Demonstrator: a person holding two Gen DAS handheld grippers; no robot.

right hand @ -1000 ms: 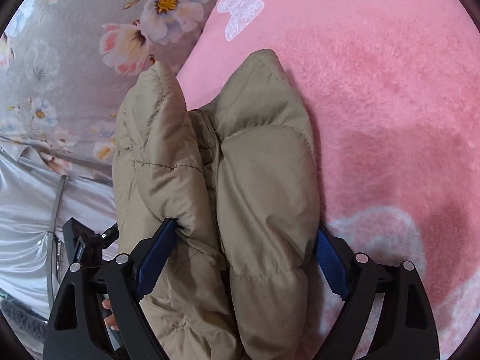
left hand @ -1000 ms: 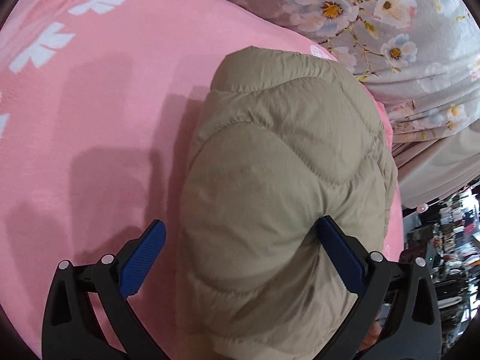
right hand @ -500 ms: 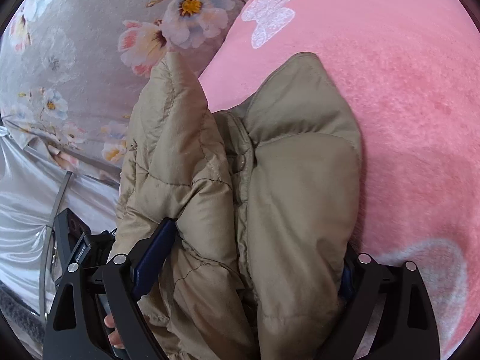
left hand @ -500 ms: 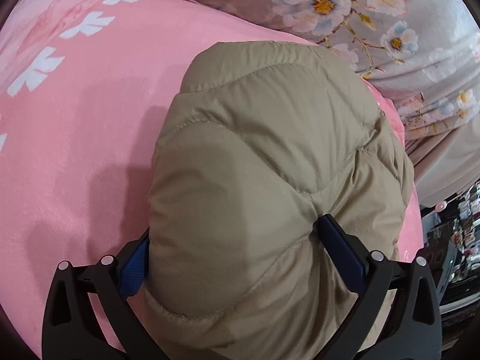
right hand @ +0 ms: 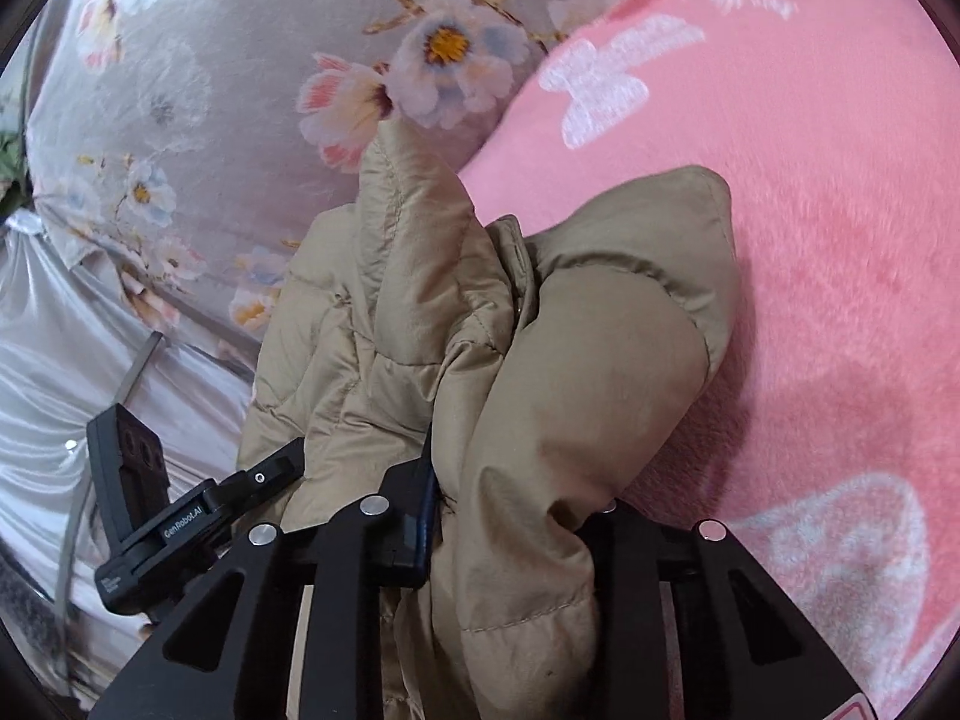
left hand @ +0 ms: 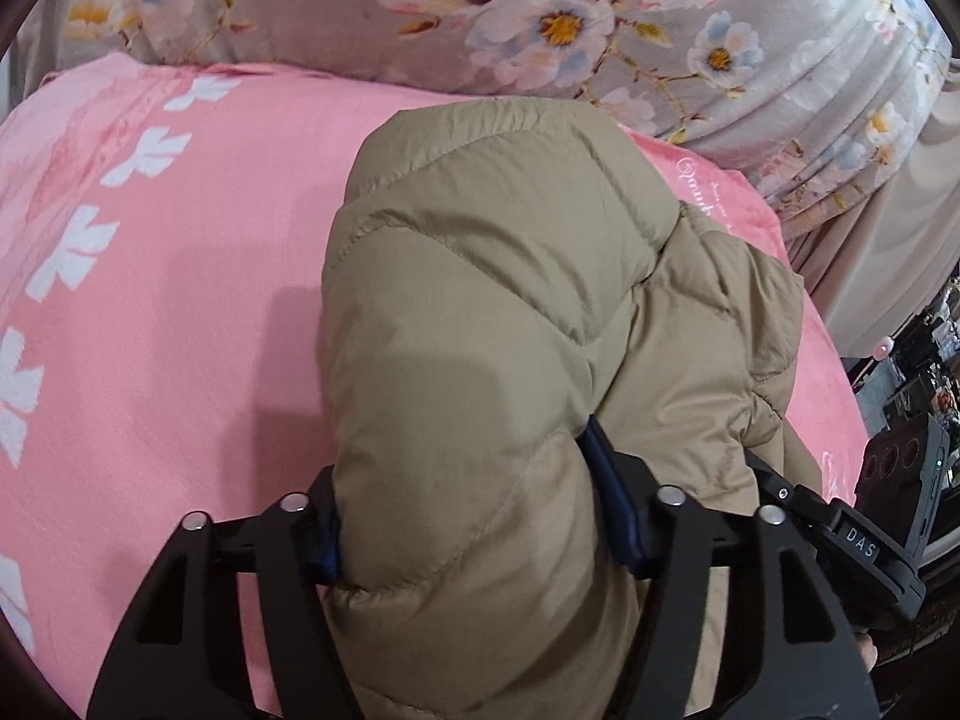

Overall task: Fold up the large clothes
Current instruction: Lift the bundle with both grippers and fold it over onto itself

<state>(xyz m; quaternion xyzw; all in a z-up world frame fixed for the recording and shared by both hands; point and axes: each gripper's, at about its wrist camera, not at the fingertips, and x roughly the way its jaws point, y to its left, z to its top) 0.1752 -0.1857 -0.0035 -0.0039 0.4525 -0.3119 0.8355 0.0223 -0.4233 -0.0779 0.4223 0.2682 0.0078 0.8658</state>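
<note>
A tan quilted puffer jacket [left hand: 480, 300] is bunched up on a pink blanket [left hand: 180, 300]. My left gripper [left hand: 471, 525] has its jaws closing around a thick padded fold of the jacket, and the blue pads dent it on both sides. In the right wrist view the jacket [right hand: 570, 390] is folded in two lobes with its snap placket between them. My right gripper [right hand: 516, 516] is closing on the right lobe. Its left blue pad presses the fabric; its right pad is hidden under the jacket. Each gripper's body shows at the edge of the other's view.
The pink blanket [right hand: 810, 180] with white prints spreads to the right. A grey floral cover [left hand: 540, 12] lies behind it, also in the right view [right hand: 210, 90]. Silver fabric [right hand: 48, 330] hangs at left. Cluttered shelves [left hand: 924, 330] stand past the bed's right edge.
Both grippers narrowed from wide open onto the jacket and rose with it. The jacket bunched and lifted; more of the floral cover shows behind.
</note>
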